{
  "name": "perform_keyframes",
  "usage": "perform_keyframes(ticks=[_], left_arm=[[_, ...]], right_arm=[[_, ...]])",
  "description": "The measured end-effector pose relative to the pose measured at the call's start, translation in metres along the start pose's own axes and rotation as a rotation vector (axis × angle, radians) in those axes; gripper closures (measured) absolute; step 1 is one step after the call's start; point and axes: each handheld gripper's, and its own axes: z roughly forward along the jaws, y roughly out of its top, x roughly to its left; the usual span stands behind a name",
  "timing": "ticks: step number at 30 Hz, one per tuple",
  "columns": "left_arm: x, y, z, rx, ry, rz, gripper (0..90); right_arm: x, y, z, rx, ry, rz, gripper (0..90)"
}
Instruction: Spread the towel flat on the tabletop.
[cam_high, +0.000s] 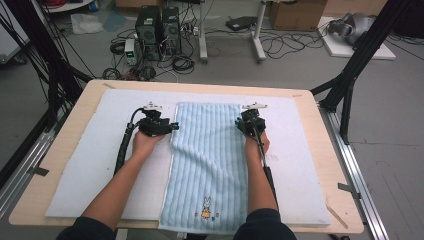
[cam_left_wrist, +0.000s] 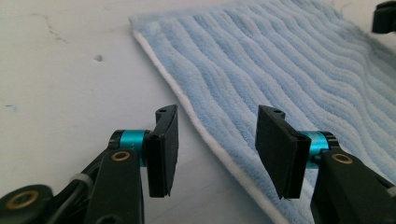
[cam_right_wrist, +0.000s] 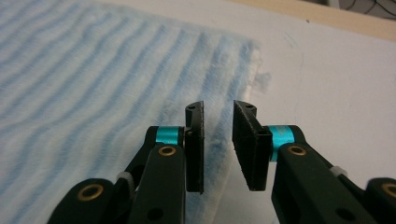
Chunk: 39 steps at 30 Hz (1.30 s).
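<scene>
A light blue striped towel lies flat and lengthwise on the white mat, with a small rabbit picture at its near end. My left gripper rests at the towel's left edge near the far end. In the left gripper view it is open wide, with the towel's white-hemmed edge running on the mat between the jaws. My right gripper sits at the towel's right edge. In the right gripper view it is open by a narrow gap over the towel's edge, holding nothing.
The wooden table carries the mat; bare mat lies on both sides of the towel. Black frame posts stand at the table's sides. Computers and cables sit on the floor beyond. The right gripper's tip shows far off in the left gripper view.
</scene>
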Motion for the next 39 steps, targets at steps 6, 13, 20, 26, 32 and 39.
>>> perform_keyframes(ticks=[6,13,20,26,32,39], left_arm=[[-0.011,0.000,0.011,0.040,0.061,0.103,82.2],[-0.002,0.003,0.012,0.023,0.140,0.043,87.3],[0.009,-0.004,-0.007,-0.004,0.060,-0.016,48.4],[0.007,-0.013,-0.029,-0.040,0.032,-0.013,46.8],[-0.001,-0.024,-0.047,-0.031,0.021,0.012,47.4],[-0.017,-0.048,-0.071,-0.014,-0.038,0.039,53.7]], right_arm=[[-0.003,-0.001,-0.024,-0.034,0.067,-0.024,67.8],[-0.006,-0.017,-0.040,-0.045,0.107,-0.006,65.5],[-0.001,-0.037,-0.052,-0.016,0.197,-0.002,62.5],[0.007,-0.044,-0.059,0.039,0.233,-0.036,69.4],[0.010,-0.048,-0.052,0.086,0.175,-0.128,88.9],[0.010,-0.051,-0.057,0.035,0.050,-0.049,74.7]])
